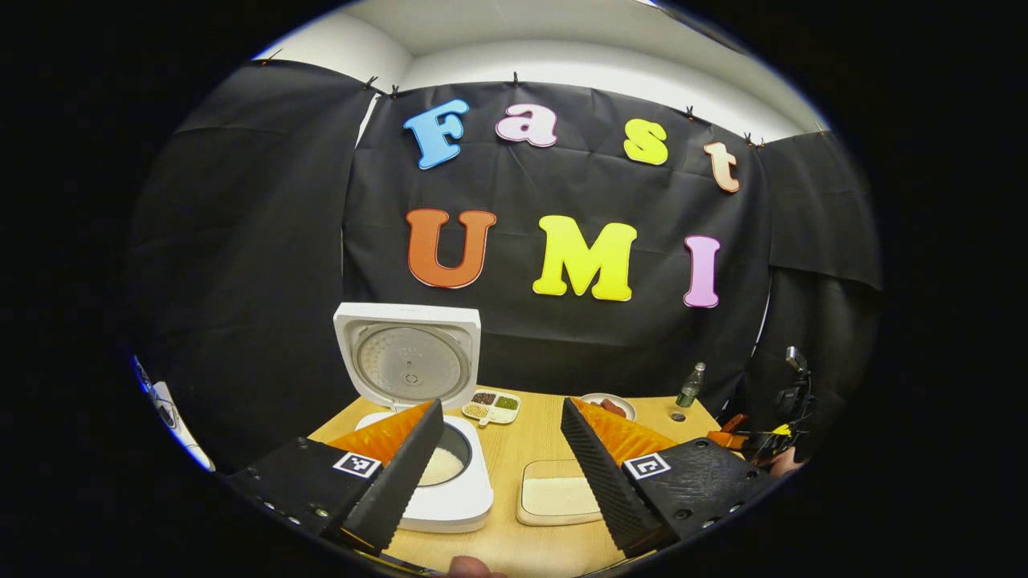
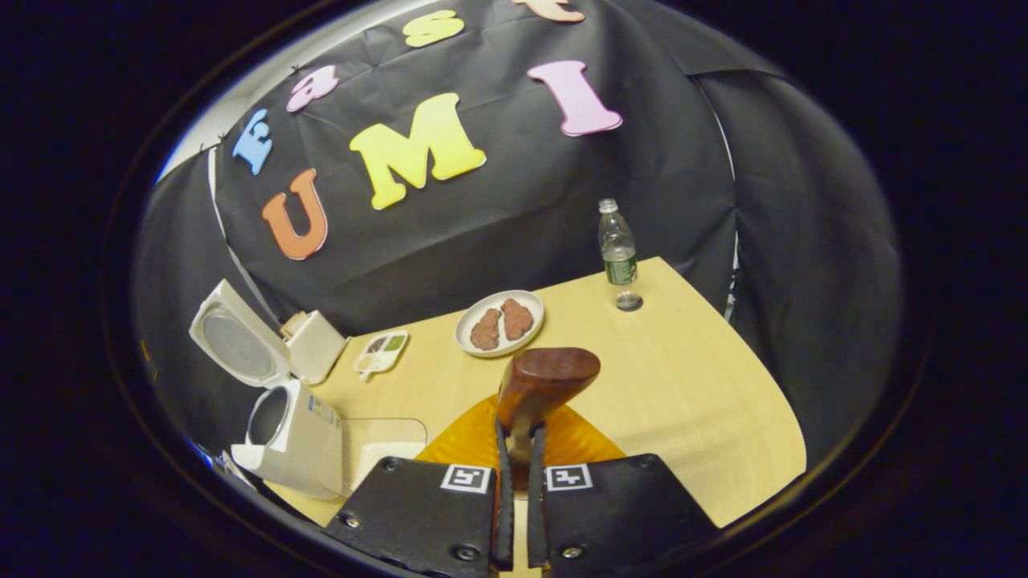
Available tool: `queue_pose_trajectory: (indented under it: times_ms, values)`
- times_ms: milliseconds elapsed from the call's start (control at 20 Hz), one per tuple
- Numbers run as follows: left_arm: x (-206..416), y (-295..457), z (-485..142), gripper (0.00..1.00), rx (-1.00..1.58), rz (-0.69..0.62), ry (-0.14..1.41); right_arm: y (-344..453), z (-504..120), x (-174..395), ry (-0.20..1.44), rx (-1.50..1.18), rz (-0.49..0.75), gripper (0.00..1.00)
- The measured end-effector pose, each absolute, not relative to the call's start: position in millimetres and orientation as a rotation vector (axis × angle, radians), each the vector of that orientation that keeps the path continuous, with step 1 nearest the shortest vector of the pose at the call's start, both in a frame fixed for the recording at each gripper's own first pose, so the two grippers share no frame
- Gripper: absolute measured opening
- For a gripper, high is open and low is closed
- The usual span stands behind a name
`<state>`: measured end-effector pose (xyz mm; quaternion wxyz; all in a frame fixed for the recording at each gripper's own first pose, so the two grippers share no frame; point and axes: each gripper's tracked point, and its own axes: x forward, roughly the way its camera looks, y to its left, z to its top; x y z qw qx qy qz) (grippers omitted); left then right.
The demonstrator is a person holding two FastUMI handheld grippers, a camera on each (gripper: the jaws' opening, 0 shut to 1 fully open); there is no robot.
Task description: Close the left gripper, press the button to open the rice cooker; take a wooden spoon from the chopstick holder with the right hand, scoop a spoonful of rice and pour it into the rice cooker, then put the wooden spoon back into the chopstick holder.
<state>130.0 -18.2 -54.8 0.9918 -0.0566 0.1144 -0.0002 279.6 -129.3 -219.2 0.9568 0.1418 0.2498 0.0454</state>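
The white rice cooker [image 1: 438,498] stands at the table's left with its lid [image 1: 409,361] up, and white rice shows in its pot [image 1: 446,464]. My left gripper [image 1: 499,405] hangs open above the table; one finger crosses the pot, the other the rice tray [image 1: 558,494]. My right gripper [image 2: 520,429] is shut on the handle of a brown wooden spoon [image 2: 546,377], whose bowl sticks up ahead of the fingers. I cannot tell whether the spoon carries rice. From the right gripper view the open cooker [image 2: 293,433] sits far left, with the rice tray [image 2: 381,449] beside it.
A small divided dish of grains [image 1: 491,405] lies behind the cooker. A plate of brown food [image 2: 499,321], a green-labelled bottle [image 2: 617,249] and its cap [image 2: 629,301] stand at the back of the wooden table [image 2: 707,401]. The other gripper and a hand [image 1: 759,445] sit at far right.
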Motion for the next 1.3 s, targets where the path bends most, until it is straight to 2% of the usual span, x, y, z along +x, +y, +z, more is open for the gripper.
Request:
queue_pose_trajectory:
  times_ms: [300,450,850,1050,1100,1300]
  values:
    - [136.0,-21.3,-61.6,0.94,-0.105,0.019,0.266,-125.9,-253.8,295.3,0.523,0.262,0.095,0.14]
    - [134.2,-19.8,-60.1,0.95,-0.102,0.028,0.266,-125.7,-262.2,298.3,0.530,0.281,0.099,0.12]
    - [135.1,-25.3,-63.8,0.94,-0.101,0.032,0.276,-128.3,-268.5,295.9,0.531,0.360,0.107,0.20]
    - [136.4,-32.0,-67.1,0.94,-0.110,0.015,0.280,-137.9,-267.9,295.0,0.530,0.342,0.089,0.41]
    - [136.6,-32.7,-67.8,0.95,-0.112,0.012,0.280,-140.8,-267.0,293.1,0.532,0.337,0.082,0.54]
    - [139.9,-32.8,-65.1,0.95,-0.126,0.009,0.265,-157.8,-252.5,290.6,0.517,0.323,0.042,0.83]
